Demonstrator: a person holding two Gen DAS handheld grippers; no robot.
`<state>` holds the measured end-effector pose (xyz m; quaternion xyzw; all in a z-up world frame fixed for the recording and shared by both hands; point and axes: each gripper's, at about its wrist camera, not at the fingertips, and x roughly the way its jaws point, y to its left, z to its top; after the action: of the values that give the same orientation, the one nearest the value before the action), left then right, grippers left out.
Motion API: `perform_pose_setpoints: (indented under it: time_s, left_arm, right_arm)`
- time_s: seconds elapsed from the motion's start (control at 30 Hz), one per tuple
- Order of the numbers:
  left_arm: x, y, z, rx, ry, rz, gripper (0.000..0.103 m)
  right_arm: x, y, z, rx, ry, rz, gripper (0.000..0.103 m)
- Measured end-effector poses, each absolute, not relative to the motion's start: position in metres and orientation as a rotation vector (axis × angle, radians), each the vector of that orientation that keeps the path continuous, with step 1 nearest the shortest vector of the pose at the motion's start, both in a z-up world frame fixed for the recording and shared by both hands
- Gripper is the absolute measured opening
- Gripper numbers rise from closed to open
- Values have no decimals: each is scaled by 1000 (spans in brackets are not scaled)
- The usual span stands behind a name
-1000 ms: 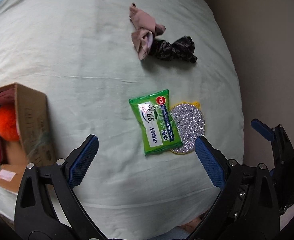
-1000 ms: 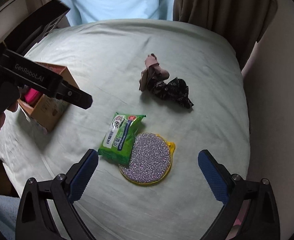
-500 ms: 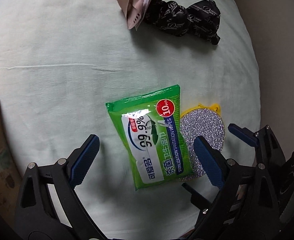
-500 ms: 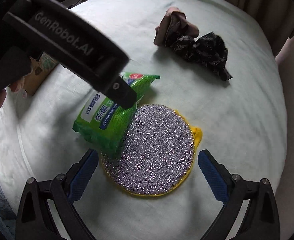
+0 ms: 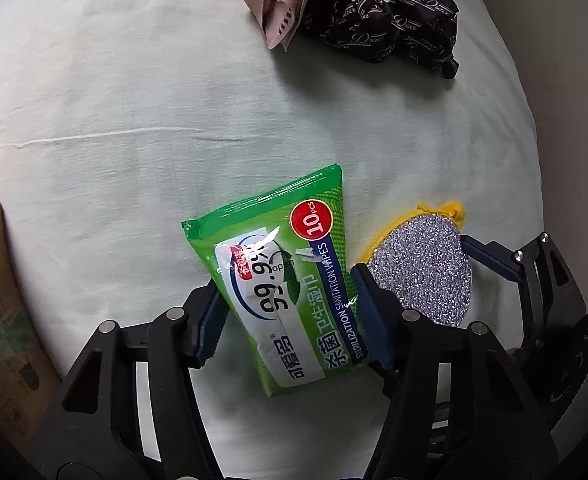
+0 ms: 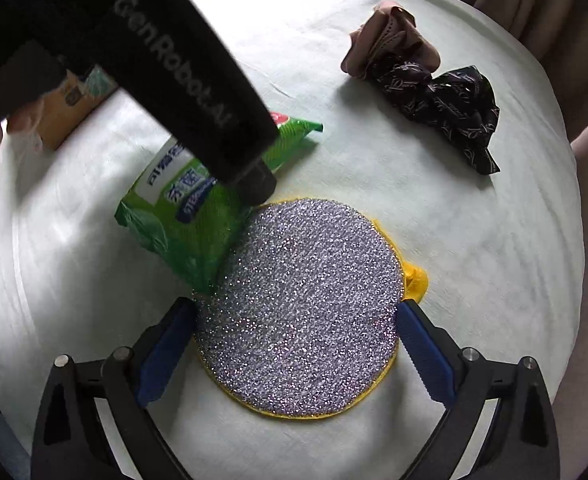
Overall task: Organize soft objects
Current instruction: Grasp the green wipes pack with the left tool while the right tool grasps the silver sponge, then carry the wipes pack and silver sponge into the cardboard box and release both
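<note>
A green wipes pack lies on the pale green cloth, also in the right wrist view. My left gripper has closed on the pack, one finger at each long side. A round silver scouring pad with a yellow rim lies beside the pack, also in the left wrist view. My right gripper straddles the pad, its blue fingers at the pad's edges. A pink cloth and a black patterned cloth lie further off.
A cardboard box stands at the left, also in the right wrist view. The round table edge curves at the right, with brown curtains behind. The left gripper's body crosses the right wrist view.
Both grippers came down to the table. The left gripper's jaws narrowed onto the wipes pack. The right gripper's jaws narrowed around the scouring pad.
</note>
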<state>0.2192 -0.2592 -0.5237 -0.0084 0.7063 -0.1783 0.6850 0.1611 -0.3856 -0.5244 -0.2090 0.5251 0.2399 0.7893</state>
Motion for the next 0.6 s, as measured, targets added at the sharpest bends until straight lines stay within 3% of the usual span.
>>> perform_pose_setpoints:
  time_s: [0.23, 0.5, 0.6]
  left_arm:
    - [209, -255, -512, 17, 1555, -390, 44]
    - [200, -233, -494, -2, 1563, -353, 43]
    - [198, -232, -477, -9, 1535, -356, 43]
  right_arm:
    - [151, -381, -522, -463, 1125, 515, 75]
    - [147, -378, -507, -374, 1149, 440, 39]
    - [150, -383, -498, -303, 1158, 405, 37]
